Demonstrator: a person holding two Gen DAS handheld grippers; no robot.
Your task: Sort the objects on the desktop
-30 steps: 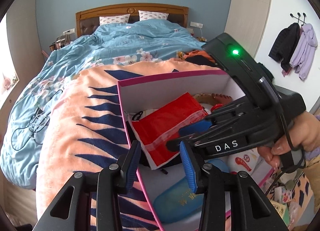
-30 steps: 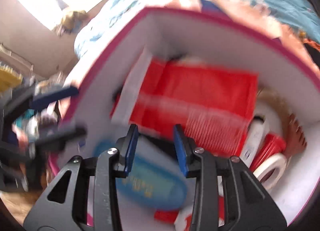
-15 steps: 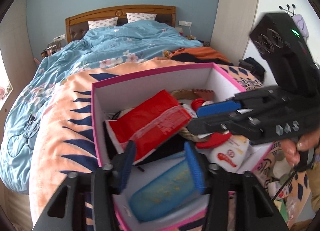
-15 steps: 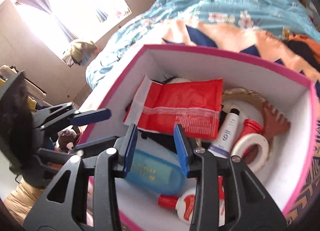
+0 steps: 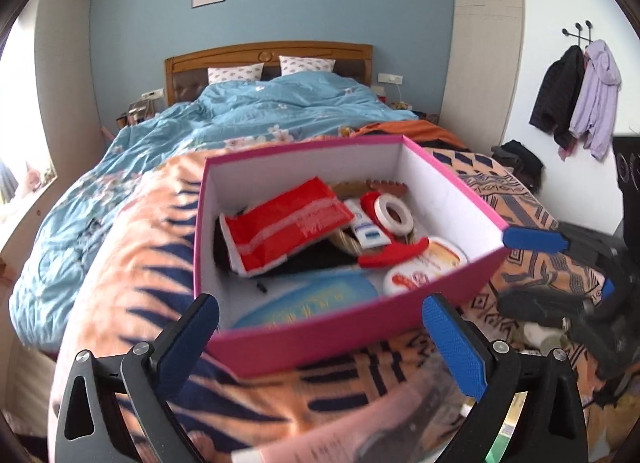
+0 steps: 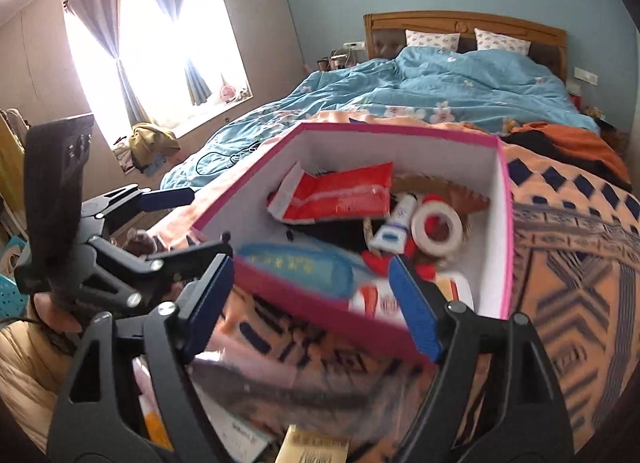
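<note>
A pink cardboard box with white inside walls [image 5: 352,339] sits on the orange and dark blue blanket [image 5: 132,263] near the foot end of the bed. Many things are already in it: a red plastic bag [image 5: 286,225], a white roll of tape [image 5: 394,215], a small white tube [image 5: 366,229] and a blue oval case [image 5: 308,305] by the near wall. The left gripper [image 5: 320,339] and the right gripper [image 6: 310,303] are both empty, and their jaws are opening wide, just in front of the box. More loose things, blurry, lie on the blanket by the bed's near edge, so some sorting looks left to do.
</note>
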